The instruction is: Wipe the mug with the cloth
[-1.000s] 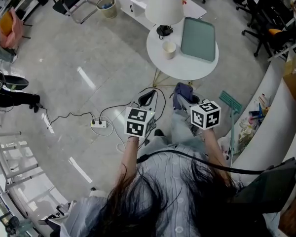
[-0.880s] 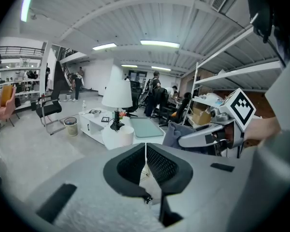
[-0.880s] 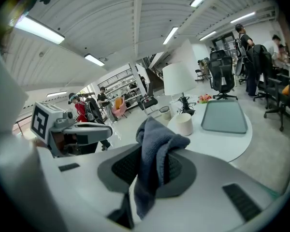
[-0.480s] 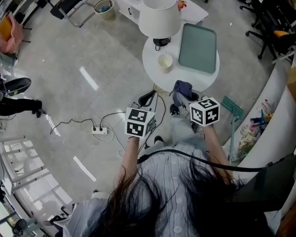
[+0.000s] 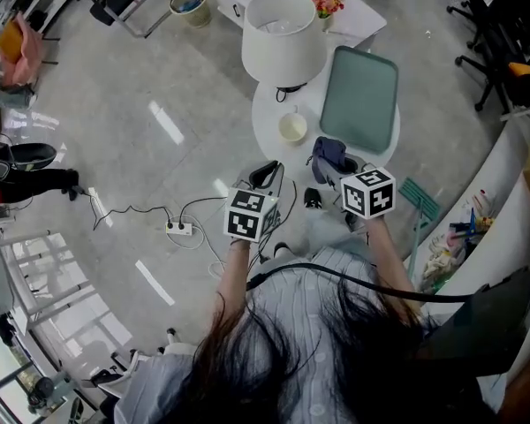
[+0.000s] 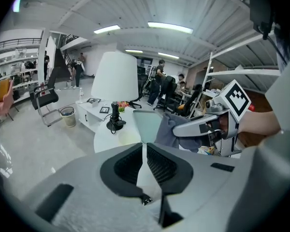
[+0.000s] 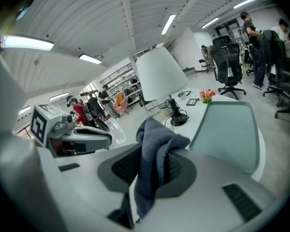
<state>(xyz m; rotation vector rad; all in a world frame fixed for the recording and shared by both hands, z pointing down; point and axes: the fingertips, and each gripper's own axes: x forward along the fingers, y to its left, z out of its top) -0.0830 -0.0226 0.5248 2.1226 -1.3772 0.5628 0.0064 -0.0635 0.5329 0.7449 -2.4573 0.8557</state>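
A: Holding anything, was the right gripper (image 7: 151, 161)?
B: Yes. Its jaws pinched a crumpled grey-blue cloth (image 7: 157, 134), which draped over them by the near edge of the round white table (image 5: 267, 113).
A: And the left gripper (image 6: 144, 151)?
B: Its jaws were pressed together with nothing between them.
A: Where did the cream ceramic mug (image 5: 292, 127) stand?
B: Upright near the table's left edge, just in front of the white-shaded lamp (image 5: 283, 35), beside the flat green tray (image 5: 364, 100) and apart from both grippers.
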